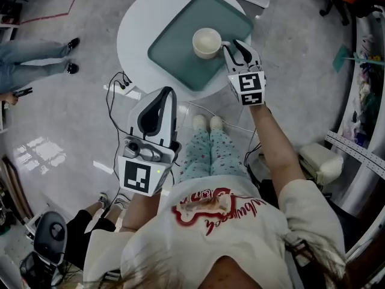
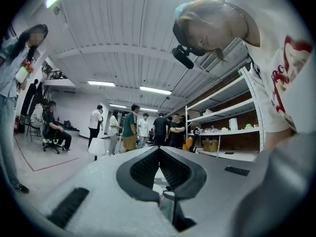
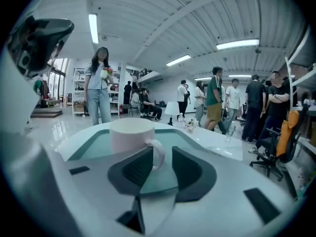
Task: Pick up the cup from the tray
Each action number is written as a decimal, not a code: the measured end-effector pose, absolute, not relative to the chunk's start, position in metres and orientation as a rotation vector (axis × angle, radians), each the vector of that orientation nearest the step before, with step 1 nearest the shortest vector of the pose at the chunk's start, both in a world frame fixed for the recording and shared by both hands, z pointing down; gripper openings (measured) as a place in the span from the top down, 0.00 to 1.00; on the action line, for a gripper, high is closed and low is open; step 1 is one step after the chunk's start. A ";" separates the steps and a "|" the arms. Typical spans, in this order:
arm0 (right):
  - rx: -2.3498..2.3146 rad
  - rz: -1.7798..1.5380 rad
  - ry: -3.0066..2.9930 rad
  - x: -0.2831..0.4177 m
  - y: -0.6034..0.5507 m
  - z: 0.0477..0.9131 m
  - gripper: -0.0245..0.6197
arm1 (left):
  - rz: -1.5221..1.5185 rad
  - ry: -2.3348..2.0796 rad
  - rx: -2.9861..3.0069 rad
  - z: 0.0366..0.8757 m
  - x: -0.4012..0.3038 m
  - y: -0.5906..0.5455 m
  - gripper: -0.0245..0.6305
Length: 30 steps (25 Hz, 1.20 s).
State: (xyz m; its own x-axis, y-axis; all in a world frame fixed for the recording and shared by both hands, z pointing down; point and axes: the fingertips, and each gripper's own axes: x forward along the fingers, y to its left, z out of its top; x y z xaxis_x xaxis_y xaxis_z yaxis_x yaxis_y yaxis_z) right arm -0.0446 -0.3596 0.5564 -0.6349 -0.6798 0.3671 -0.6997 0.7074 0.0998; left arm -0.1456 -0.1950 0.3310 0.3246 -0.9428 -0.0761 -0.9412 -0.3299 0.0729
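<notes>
A white cup [image 1: 206, 43] stands upright in the teal tray [image 1: 180, 56] on the round white table [image 1: 137, 23]. My right gripper [image 1: 233, 45] is at the cup's right side, level with its handle, and it is open. In the right gripper view the cup [image 3: 130, 134] stands just ahead, and its handle [image 3: 159, 153] sits at the mouth of the gap of the right gripper [image 3: 162, 153], touching neither pad as far as I can see. The left gripper [image 1: 158, 108] hangs low, off the table near my knees. Its jaws meet with nothing between them, and the left gripper [image 2: 159, 151] faces the room.
Cables [image 1: 117, 84] lie on the floor by the table's base. A person's legs [image 1: 36, 56] are at the left. Several people [image 3: 219, 100] stand beyond the table. Shelves [image 2: 224, 127] line one wall and an office chair [image 3: 279, 152] stands at the right.
</notes>
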 end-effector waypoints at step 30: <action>1.071 0.399 -2.801 -0.027 -0.305 0.351 0.89 | -0.174 -1.801 2.656 0.287 -0.129 -0.197 0.94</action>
State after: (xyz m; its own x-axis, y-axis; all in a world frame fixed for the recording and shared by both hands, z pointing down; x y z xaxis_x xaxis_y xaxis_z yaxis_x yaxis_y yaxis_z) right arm -0.0269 -0.3053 0.3506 -0.7436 -0.6378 0.2007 -0.6685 0.7156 -0.2026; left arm -0.1291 -0.1967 0.2867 0.3667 -0.9212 -0.1298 -0.9291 -0.3699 0.0011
